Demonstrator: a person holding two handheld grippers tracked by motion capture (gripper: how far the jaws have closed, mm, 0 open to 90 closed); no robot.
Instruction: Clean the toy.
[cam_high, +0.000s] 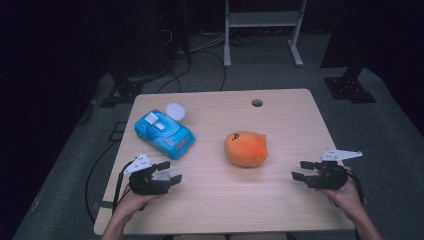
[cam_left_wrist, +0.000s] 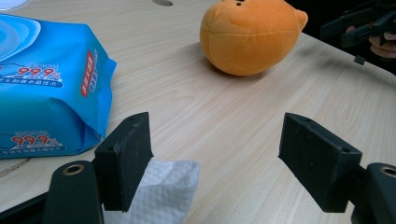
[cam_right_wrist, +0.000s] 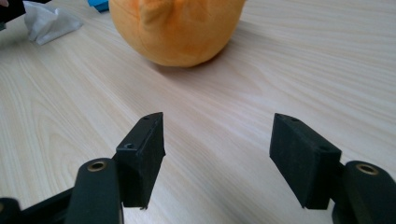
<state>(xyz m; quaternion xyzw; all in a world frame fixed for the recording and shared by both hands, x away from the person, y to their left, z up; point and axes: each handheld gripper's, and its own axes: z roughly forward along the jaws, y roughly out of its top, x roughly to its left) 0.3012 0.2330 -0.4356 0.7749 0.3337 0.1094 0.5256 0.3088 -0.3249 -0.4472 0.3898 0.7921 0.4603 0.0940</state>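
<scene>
On the wooden table (cam_high: 280, 120), a blue pack of wet wipes (cam_high: 165, 132) lies at the left and an orange plush toy (cam_high: 246, 148) sits in the middle. My left gripper (cam_high: 171, 171) is near the front left edge, just in front of the pack, and stands open. A crumpled white wipe (cam_left_wrist: 168, 191) lies on the table against its left jaw, with the pack (cam_left_wrist: 42, 102) and the plush (cam_left_wrist: 250, 37) beyond. At the front right my right gripper (cam_high: 298, 170) is open and holds nothing. It points at the plush (cam_right_wrist: 177, 28), a short way off.
A round white lid (cam_high: 176, 110) lies behind the pack, and a cable hole (cam_high: 257, 103) sits near the far edge. Bare wood separates the two grippers. A white metal frame (cam_high: 262, 20) and cables stand on the dark floor beyond the table.
</scene>
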